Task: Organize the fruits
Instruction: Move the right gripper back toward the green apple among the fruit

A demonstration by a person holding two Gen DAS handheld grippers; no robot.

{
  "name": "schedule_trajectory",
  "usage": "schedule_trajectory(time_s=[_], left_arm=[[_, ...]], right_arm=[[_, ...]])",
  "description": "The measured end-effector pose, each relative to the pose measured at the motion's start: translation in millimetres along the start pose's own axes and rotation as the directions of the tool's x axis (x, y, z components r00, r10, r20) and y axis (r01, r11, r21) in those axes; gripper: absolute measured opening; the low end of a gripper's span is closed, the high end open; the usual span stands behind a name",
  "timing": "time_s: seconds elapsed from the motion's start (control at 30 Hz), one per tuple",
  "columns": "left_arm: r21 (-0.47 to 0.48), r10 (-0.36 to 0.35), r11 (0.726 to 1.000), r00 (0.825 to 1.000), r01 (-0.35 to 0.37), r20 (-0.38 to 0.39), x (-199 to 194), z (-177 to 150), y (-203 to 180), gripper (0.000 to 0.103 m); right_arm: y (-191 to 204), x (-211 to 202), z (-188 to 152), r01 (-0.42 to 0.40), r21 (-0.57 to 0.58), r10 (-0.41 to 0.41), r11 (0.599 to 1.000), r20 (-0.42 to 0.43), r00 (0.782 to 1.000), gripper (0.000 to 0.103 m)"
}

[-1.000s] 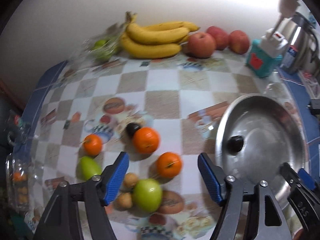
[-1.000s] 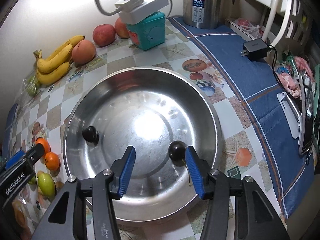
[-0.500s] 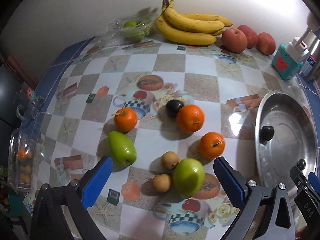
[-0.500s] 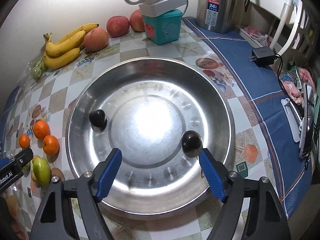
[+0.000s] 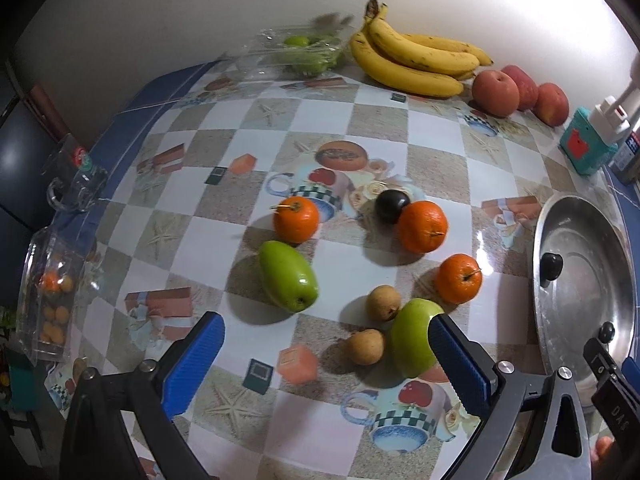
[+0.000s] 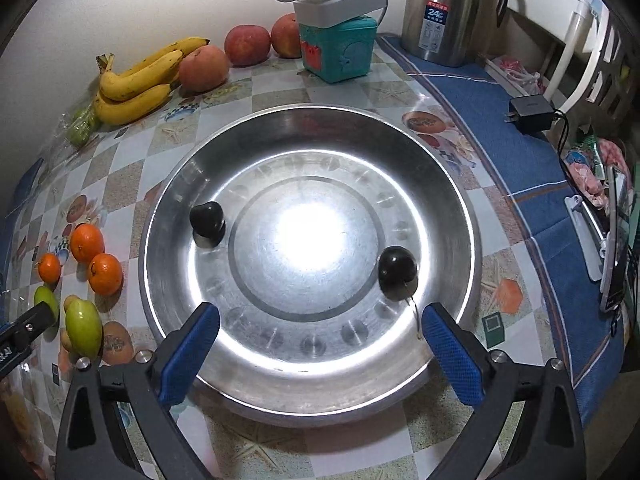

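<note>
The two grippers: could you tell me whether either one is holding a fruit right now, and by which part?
Nothing is held. The left gripper and the right gripper are both open with nothing between their fingers.

Two grippers are seen, alike in build. On the left gripper (image 5: 324,356), black angular arms with triangular cut-outs are tipped by blue fingers (image 5: 194,362) with a fine ribbed texture. A round silver screw is set at each arm's joint, and a small "1" is marked near one. The right gripper (image 6: 320,354) carries blue, dimpled fingers (image 6: 454,354) on black arms, again with silver screws. White lettering is printed on each gripper's black side part.
</note>
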State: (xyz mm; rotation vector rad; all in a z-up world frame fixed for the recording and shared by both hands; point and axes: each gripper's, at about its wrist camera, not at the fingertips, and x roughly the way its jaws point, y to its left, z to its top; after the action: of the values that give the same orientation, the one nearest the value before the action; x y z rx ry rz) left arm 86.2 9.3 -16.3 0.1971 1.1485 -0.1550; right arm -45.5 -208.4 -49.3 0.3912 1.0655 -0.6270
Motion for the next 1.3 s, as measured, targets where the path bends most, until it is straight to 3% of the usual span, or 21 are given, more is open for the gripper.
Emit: schedule_trajectory(time_s=[0.27,0.8,1.07,1.3], left_arm=[[-0.008,-0.008,1.000,1.000,0.008,0.012,-6.4,-0.8,21.5,0.103],[-0.078,0.095,0.993,0.995,-0.092,0.036,-7.2,11.4,80.4,0.103],[-0.129,0.046,0.991,0.999,-0.044,0.010,-3.6,13.7,92.3,0.103],[-0.162,0.008,0.987,0.999,-0.015,-0.044,13.7,18.7,87.5,0.103]], right_arm=[[6.4,-0.5,-2.7,-0.006,-0.009,0.006,1.000,-0.017,1.000,0.101],[71.4,-6.7,-17.9,-0.162,-0.150,0.150,0.975,-0.091,0.985,0.101],[108.0,-18.2,-26.7,-0.258,-0.210,0.240,0.943,-0.108,0.965,0.101],[124.1,-13.7,-25.7,-0.302,-0.181,0.283,0.936,-0.124,0.951,0.101]])
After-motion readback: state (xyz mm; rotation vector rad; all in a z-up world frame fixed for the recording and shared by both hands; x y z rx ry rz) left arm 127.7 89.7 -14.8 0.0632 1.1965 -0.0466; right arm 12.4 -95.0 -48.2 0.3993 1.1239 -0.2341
